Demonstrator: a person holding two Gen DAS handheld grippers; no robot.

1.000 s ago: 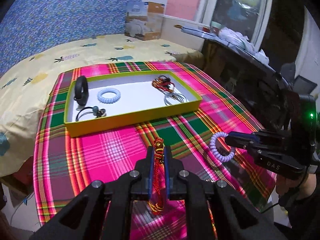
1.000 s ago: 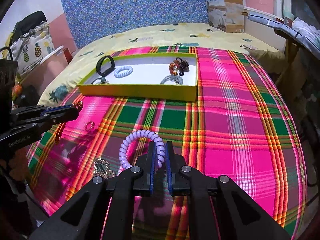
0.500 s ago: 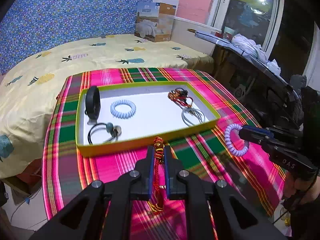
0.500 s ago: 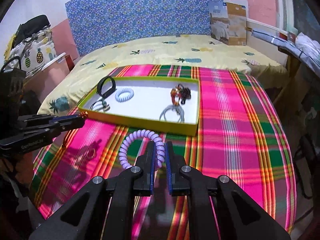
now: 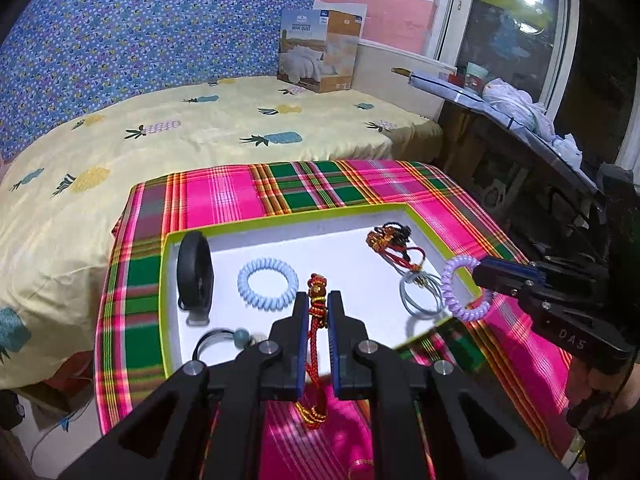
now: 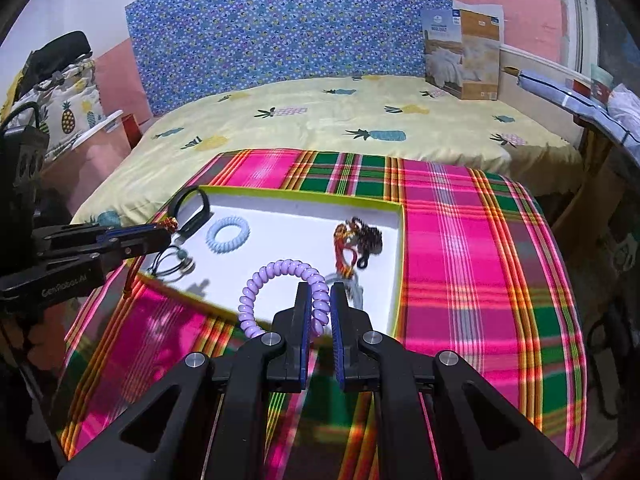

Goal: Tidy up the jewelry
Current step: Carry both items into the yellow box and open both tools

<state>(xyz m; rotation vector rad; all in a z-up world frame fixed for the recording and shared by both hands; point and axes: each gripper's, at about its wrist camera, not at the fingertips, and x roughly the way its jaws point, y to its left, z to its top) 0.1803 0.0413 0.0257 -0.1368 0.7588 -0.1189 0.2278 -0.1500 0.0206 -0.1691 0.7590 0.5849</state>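
Both pairs of jaws are pinched tight on a piece each: our left gripper (image 5: 318, 312) clamps the red braided cord bracelet (image 5: 316, 344), and our right gripper (image 6: 319, 308) clamps the lilac coil bracelet (image 6: 280, 292).

We judge both pieces very light. The cord is limp and hangs below the pads, so it is best held near its beaded knot, as here. The coil is springy plastic that will stretch and bounce, so a pinch across a single strand suits it; neither looks fragile.

The cord is red with gold thread and a small brown bead on top. The coil is a pale purple telephone-wire ring.

Both hang over the near edge of the green-rimmed tray (image 5: 280, 220), the cord at about 6 o'clock of the tray in the left view, the coil at about 4 o'clock by the silver bangles (image 5: 420, 296).
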